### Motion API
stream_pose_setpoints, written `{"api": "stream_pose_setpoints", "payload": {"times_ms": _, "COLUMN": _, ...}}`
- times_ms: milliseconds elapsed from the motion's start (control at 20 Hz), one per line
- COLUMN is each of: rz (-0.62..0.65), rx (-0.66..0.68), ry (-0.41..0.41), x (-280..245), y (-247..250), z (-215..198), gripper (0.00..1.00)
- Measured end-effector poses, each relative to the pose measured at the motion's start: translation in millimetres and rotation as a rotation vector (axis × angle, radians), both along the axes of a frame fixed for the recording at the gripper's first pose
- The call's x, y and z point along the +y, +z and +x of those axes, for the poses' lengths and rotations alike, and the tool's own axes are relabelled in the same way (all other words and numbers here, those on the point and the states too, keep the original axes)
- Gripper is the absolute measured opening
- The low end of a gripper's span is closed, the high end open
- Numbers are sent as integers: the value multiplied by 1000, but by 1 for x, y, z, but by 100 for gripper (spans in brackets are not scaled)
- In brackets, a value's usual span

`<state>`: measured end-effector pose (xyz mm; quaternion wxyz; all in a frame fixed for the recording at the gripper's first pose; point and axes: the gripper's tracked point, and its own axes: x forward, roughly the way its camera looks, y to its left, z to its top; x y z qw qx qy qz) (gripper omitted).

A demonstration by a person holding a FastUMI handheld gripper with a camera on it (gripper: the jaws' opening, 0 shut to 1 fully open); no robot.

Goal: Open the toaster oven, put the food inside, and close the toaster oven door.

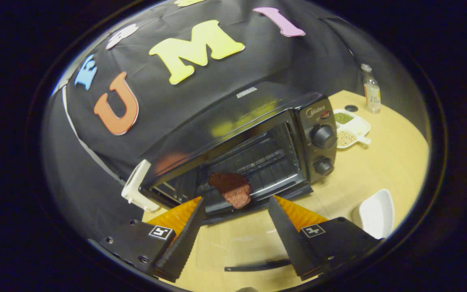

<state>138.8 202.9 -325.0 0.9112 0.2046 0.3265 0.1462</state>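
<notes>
A black toaster oven [314, 121] stands on the wooden table with its glass door [241, 239] folded down flat toward me; the door's dark handle [258, 265] lies between my fingers. A reddish-brown slab of food [231, 188] rests at the front lip of the oven's rack, partly over the opening's edge. My gripper [236, 200] is open, its fingers spread wide over the lowered door. The tips sit just short of the food, one on each side, and neither touches it.
Right of the oven are a white divided dish [353, 127] with green and beige grains, a small black cap [351, 108] and a clear bottle [371, 89]. A white dish [375, 213] lies near my right finger. A white box [136, 188] stands at the oven's left.
</notes>
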Motion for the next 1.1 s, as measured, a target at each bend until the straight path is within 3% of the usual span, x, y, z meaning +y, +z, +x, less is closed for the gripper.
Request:
{"api": "stream_pose_setpoints", "payload": {"times_ms": 200, "rz": -172, "rx": 5, "ry": 50, "x": -43, "y": -6, "z": -30, "gripper": 100}}
{"api": "stream_pose_setpoints", "payload": {"times_ms": 500, "rz": -280, "rx": 76, "ry": 78, "x": -77, "y": -31, "z": -84, "gripper": 100}}
{"api": "stream_pose_setpoints", "payload": {"times_ms": 700, "rz": -322, "rx": 124, "ry": 115, "x": -74, "y": -62, "z": -117, "gripper": 100}}
{"api": "stream_pose_setpoints", "payload": {"times_ms": 1100, "rz": -382, "rx": 173, "ry": 212, "x": -37, "y": -109, "z": -128, "gripper": 100}}
